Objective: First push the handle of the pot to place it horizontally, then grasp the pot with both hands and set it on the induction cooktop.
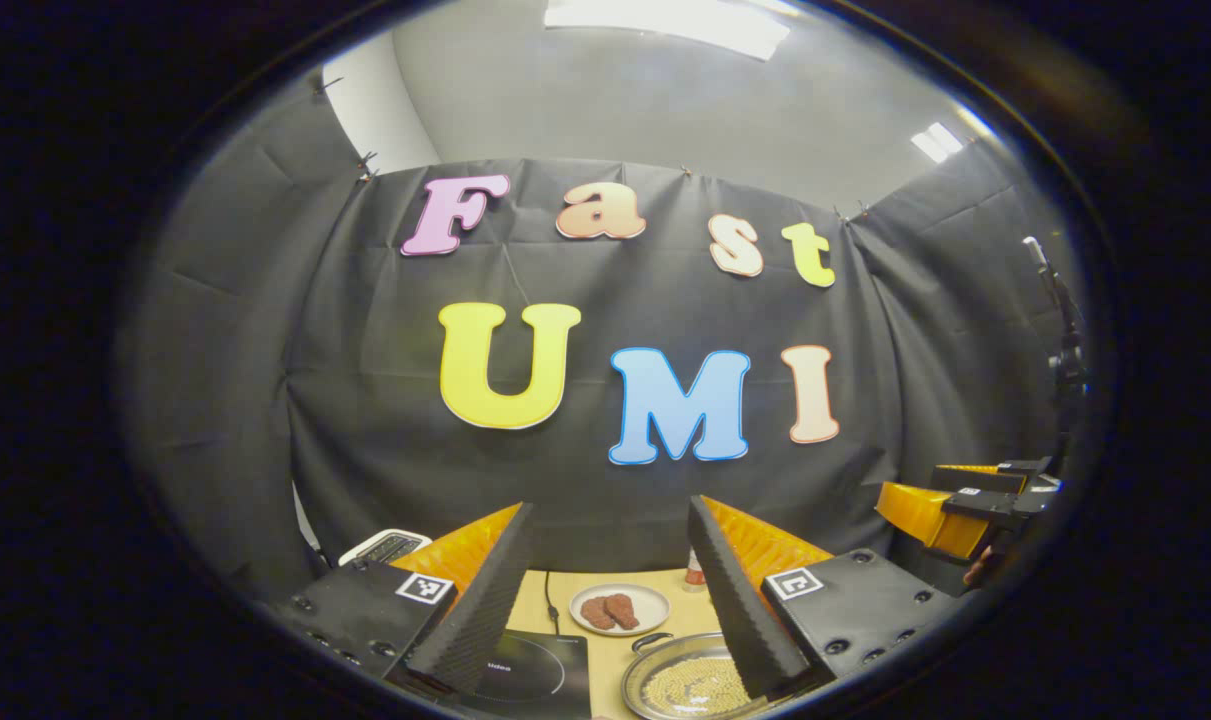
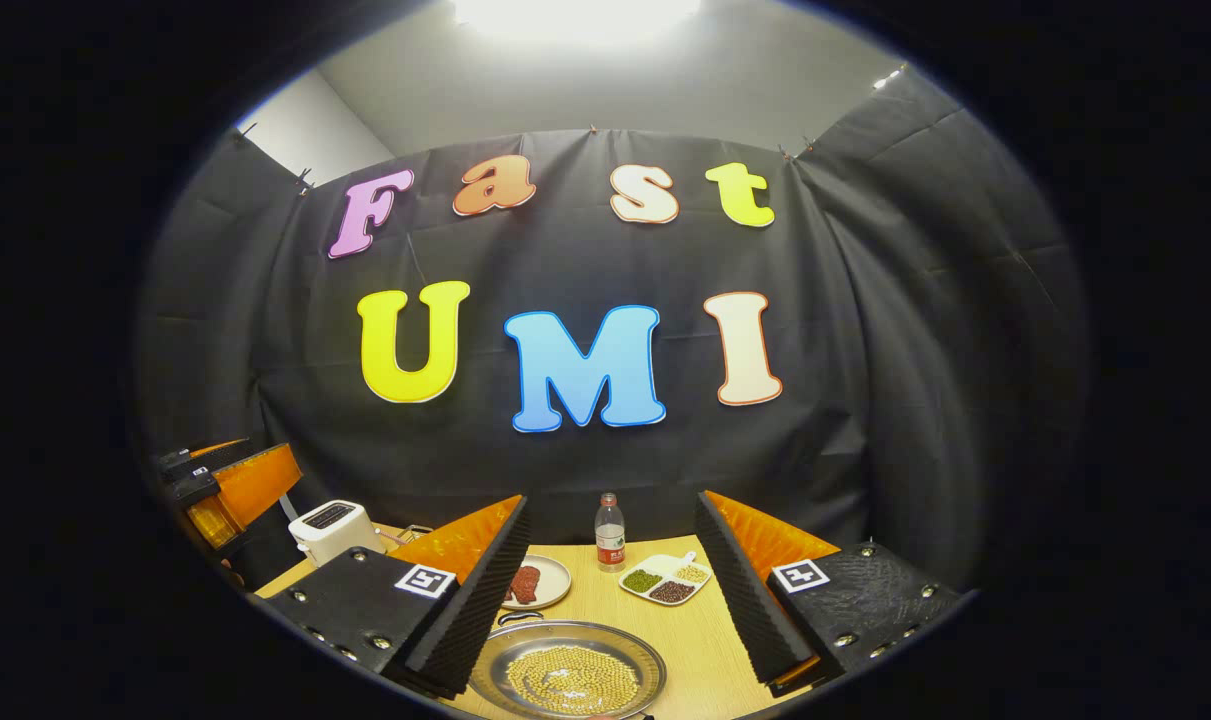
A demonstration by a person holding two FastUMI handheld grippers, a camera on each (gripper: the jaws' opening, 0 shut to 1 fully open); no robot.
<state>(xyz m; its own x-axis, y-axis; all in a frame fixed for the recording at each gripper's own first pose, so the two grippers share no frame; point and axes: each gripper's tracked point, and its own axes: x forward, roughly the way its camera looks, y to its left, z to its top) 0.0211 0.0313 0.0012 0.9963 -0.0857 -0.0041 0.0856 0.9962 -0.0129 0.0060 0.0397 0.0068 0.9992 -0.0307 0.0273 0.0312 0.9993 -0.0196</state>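
Note:
A shallow metal pot (image 1: 680, 688) holding small yellow beans sits on the wooden table (image 1: 610, 655), with a dark loop handle (image 1: 653, 640) on its far rim. Just left of it lies the black induction cooktop (image 1: 525, 675). My left gripper (image 1: 610, 505) is held above the table's near edge, open with nothing between its fingers. In the right gripper view the pot (image 2: 565, 680) lies below and between the fingers, and its handle (image 2: 513, 620) points away to the far left. My right gripper (image 2: 613, 500) is also open, holding nothing and raised above the pot.
A plate of reddish meat pieces (image 2: 535, 582) sits behind the pot. A water bottle (image 2: 610, 532) and a divided dish of beans (image 2: 665, 580) stand at the back. A white toaster (image 2: 330, 528) stands at the far left. The wooden table (image 2: 705, 640) has bare surface right of the pot.

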